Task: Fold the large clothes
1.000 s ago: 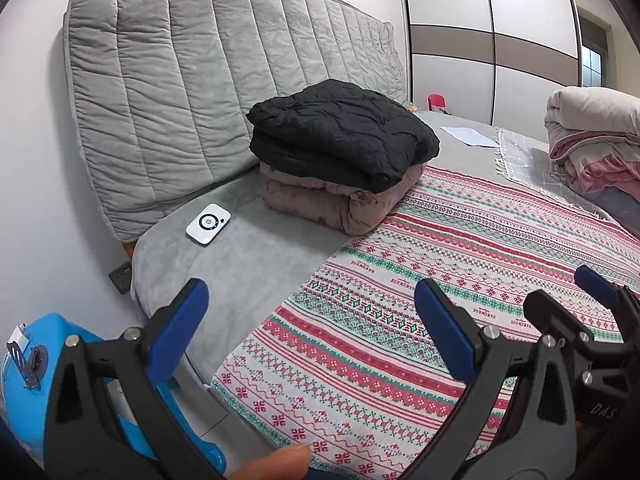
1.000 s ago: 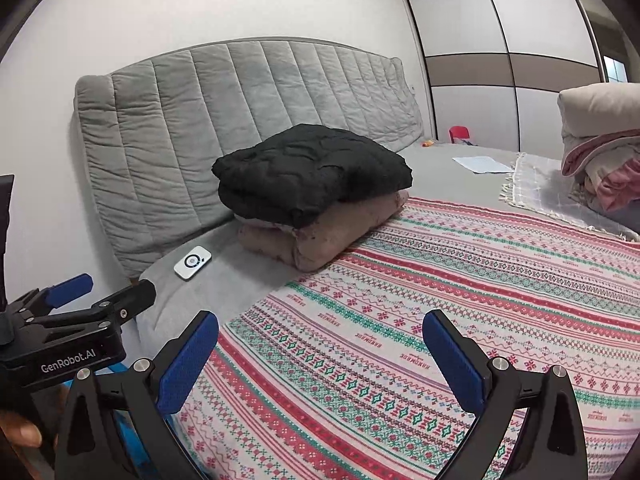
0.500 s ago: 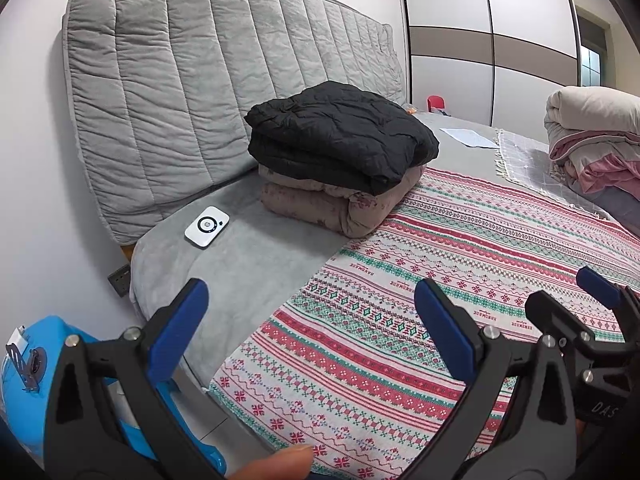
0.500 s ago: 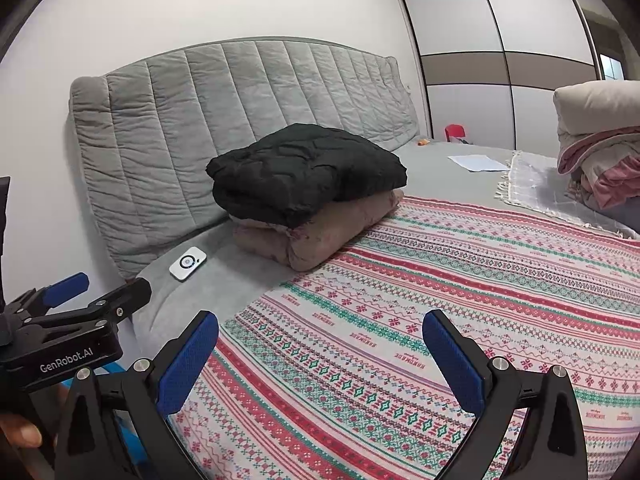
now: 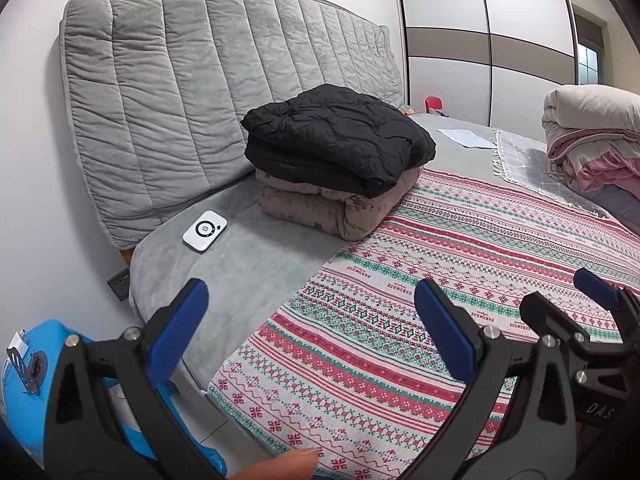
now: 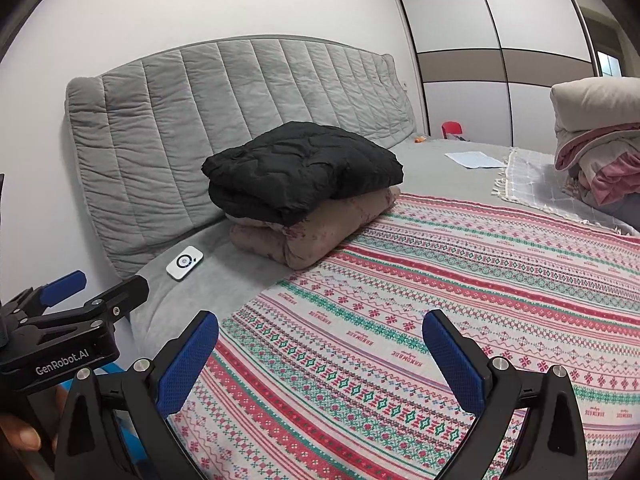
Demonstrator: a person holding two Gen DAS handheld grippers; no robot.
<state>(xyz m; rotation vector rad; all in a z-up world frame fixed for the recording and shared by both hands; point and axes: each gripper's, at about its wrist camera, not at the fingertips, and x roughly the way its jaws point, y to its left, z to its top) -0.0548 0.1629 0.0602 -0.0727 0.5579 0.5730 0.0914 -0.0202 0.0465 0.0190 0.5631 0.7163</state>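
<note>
left gripper (image 5: 310, 330): jaws spread wide, holding nothing, hovering over the near corner of the bed; a fingertip shows at the bottom edge of the left view.
right gripper (image 6: 320, 350): jaws spread wide, holding nothing, just beside the left one, over the patterned cloth.
black jacket (image 5: 340, 136): puffy quilted, already folded, lying on top of the stack near the headboard, well apart from both grippers.
brown garment (image 5: 340, 208): folded thick roll under the jacket, resting partly on the grey sheet, partly touching the patterned cloth's edge.
handling guess: both pieces look soft, bulky, light for their size; padded fill likely springs back, shell of the jacket may be slippery. No stiffness, nothing fragile.
where to grip: judged best at a folded edge or corner, pinching several layers; a grab on the puffed middle would probably slip off.
task state: stack looks done; no unfolded garment visible in reach, can't tell which piece is next.
patterned cloth (image 6: 460, 300): red, green and white bands, spread flat over the bed, near corner hangs at the bed edge.
grey sheet (image 5: 248, 264): soft plush, bare strip by the headboard.
white device (image 5: 205, 231): small, flat, lying on the grey sheet near the stack.
headboard (image 5: 208, 92): grey, padded, against a white wall.
bedding pile (image 6: 596, 148): cream and pink, far right.
wardrobe (image 6: 500, 52): sliding doors at the back.
paper (image 6: 474, 159): a sheet lying far on the bed.
blue object (image 5: 24, 380): beside the bed, low left; unclear what.
</note>
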